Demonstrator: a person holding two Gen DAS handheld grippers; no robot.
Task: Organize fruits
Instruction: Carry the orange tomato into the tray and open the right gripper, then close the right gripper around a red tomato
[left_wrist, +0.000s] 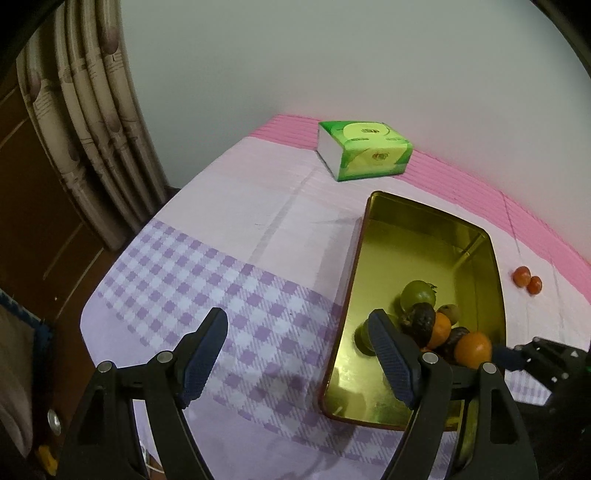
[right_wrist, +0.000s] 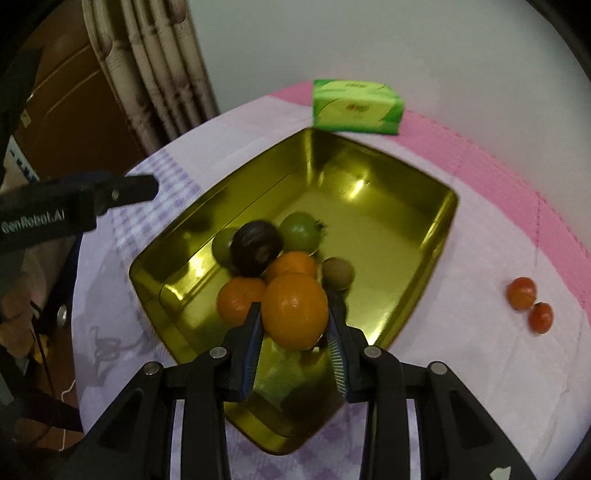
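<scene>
A gold metal tray (right_wrist: 388, 206) (left_wrist: 406, 236) sits on the cloth-covered table. In it lie a green fruit (right_wrist: 300, 230), a dark fruit (right_wrist: 256, 247), two oranges (right_wrist: 240, 301), a small brown fruit (right_wrist: 338, 273) and another green one (right_wrist: 223, 243). My right gripper (right_wrist: 293, 314) is shut on an orange (right_wrist: 295, 310) and holds it over the tray's near end. My left gripper (left_wrist: 299, 332) is open and empty, left of the tray above the checked cloth. Two small red tomatoes (right_wrist: 530, 302) (left_wrist: 527, 280) lie on the cloth right of the tray.
A green tissue pack (left_wrist: 364, 149) (right_wrist: 356, 107) lies behind the tray near the wall. Curtains (left_wrist: 92, 110) hang at the left beyond the table edge. The cloth is lilac with a checked band (left_wrist: 221, 295) and a pink strip (left_wrist: 517, 206) at the back.
</scene>
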